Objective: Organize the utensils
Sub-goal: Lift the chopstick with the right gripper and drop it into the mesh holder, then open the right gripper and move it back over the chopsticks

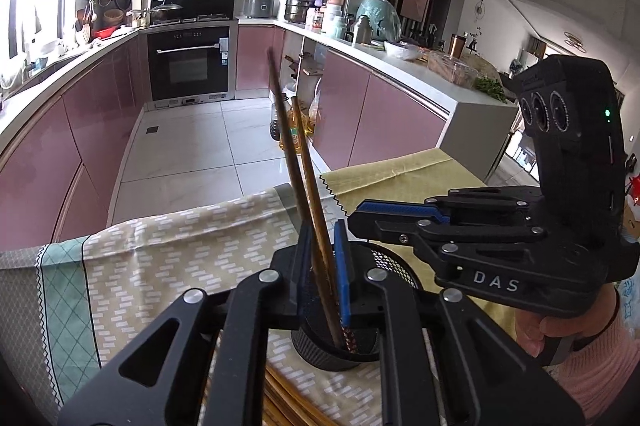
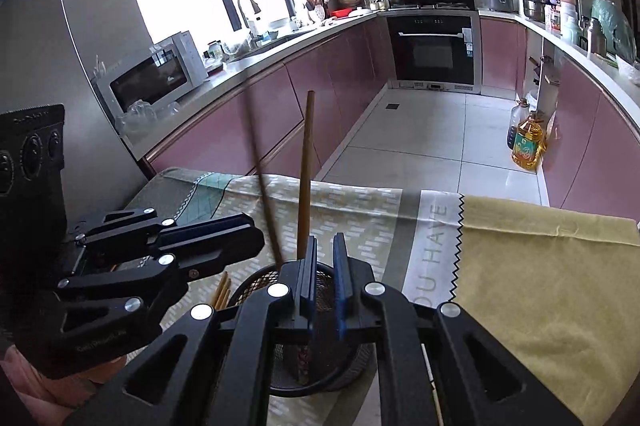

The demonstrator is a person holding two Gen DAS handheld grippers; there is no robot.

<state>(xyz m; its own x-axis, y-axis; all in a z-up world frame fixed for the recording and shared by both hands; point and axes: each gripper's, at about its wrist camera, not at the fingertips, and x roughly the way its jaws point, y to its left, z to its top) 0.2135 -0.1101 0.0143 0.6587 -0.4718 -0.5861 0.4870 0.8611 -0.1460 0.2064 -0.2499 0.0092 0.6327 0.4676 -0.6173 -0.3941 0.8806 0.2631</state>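
Note:
A black mesh utensil cup stands on the cloth-covered table; in the right wrist view the cup sits under my fingers. Two brown chopsticks stand in the cup, leaning away from me. My left gripper has its jaws narrowly apart around them, not clearly clamping. The same chopsticks show in the right wrist view. My right gripper is slightly open and empty over the cup. It shows as the right gripper in the left view.
Several loose chopsticks lie on the patterned cloth near me. A yellow cloth covers the table's right part. Beyond the table edge are the tiled floor, pink cabinets and an oil bottle.

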